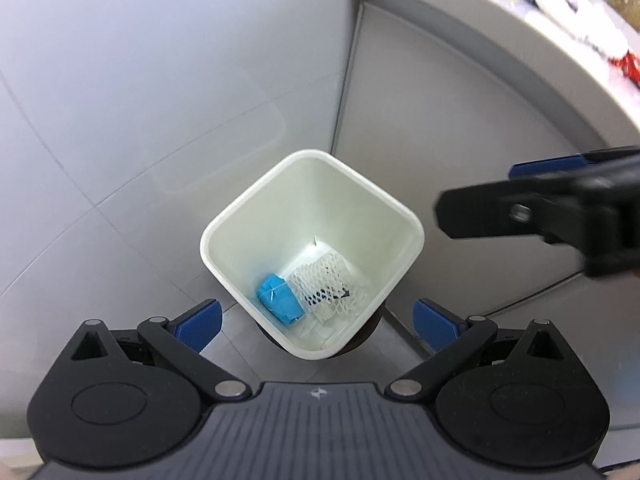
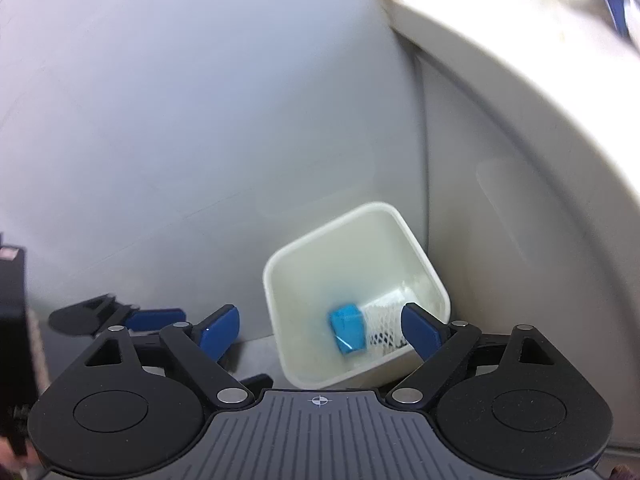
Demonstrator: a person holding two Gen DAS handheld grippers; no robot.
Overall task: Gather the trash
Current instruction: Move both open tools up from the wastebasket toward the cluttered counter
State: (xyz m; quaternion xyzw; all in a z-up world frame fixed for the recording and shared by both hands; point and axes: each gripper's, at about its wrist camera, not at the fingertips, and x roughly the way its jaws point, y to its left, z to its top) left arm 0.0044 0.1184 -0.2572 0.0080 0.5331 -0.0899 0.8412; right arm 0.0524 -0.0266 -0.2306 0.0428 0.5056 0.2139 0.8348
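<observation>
the left gripper (image 1: 318, 326) is hovering over the white bin (image 1: 244, 216) with its blue pads spread wide apart and nothing between them, so it is released. the right gripper (image 2: 320, 332) is likewise standing spread, its pads framing the near part of the bin (image 2: 416, 240) from above and gripping nothing. in the left wrist view the right gripper (image 1: 560, 196) is also showing from the side at the right edge, blurred, above and beside the bin rim; in the right wrist view part of the left gripper (image 2: 116, 316) is peeking in low at the left.

the bin is sitting on the pale tiled floor (image 1: 100, 140) in the corner where a grey wall panel (image 1: 420, 120) is meeting it, close under the curved edge of a white counter (image 1: 500, 28). inside the bin, at the bottom, a crumpled blue wrapper (image 1: 279, 298) is lying just beside a white foam net sleeve (image 1: 326, 282), the two touching; the same blue wrapper (image 2: 347, 330) and net sleeve (image 2: 382, 322) are showing blurred in the right wrist view. some flat white scraps are lying under them, too unclear to name.

up on the counter, blurred items are lying about, among them something red (image 1: 628, 66) near the right edge.
</observation>
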